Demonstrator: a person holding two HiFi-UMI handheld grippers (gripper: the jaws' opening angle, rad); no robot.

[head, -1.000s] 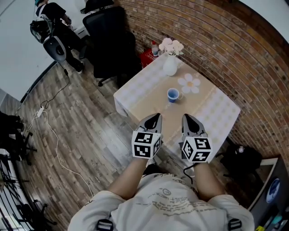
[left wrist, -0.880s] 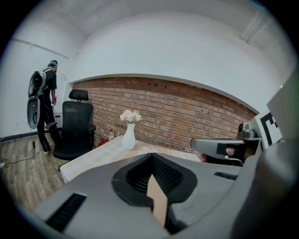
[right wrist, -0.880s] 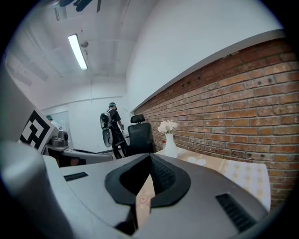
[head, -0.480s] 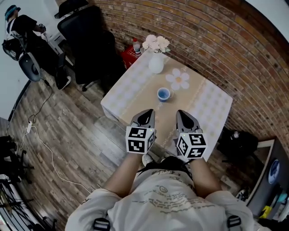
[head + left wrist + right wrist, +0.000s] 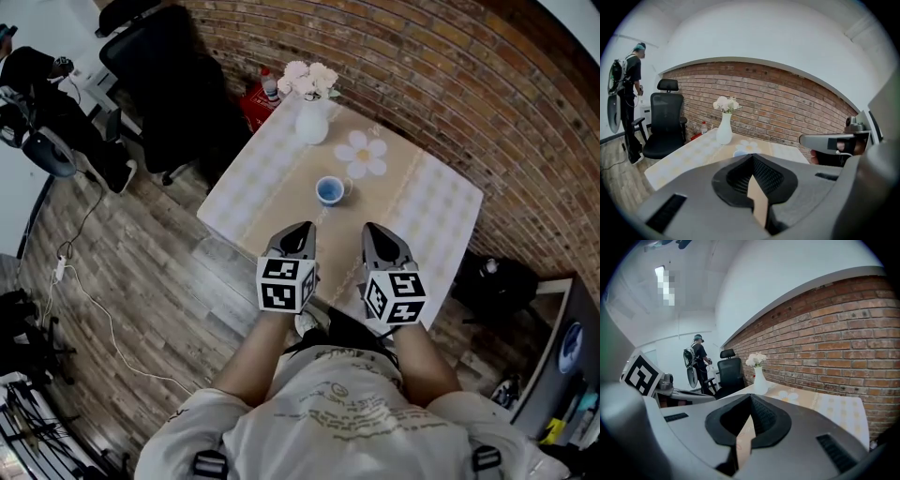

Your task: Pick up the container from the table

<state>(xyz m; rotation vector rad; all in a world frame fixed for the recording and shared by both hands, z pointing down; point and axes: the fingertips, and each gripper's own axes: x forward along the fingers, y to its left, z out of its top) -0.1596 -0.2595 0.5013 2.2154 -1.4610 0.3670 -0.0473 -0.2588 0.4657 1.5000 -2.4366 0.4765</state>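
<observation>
Two grippers show in the lower middle of the head view, side by side over the near edge of the tabletop (image 5: 441, 211). Your left gripper (image 5: 300, 232) is clenched, its jaws meeting at the tip with nothing between them, as the left gripper view confirms. Your right gripper (image 5: 374, 234) is likewise clenched and empty in the right gripper view. Both point up the frame toward the container (image 5: 329, 189), a small blue cup standing upright near the middle of the tabletop, clear of both grippers and slightly closer to the left one. Just above and to the right of it lies a flat white flower-shaped mat (image 5: 362, 155), apart from the cup. A white vase (image 5: 311, 122) with pale flowers stands at the far corner, toward the brick wall (image 5: 450, 84). At the upper left of the frame a black office chair (image 5: 159, 75) stands on the wooden floor (image 5: 141, 281). In the left gripper view a person (image 5: 628, 93) stands at the far left edge.
</observation>
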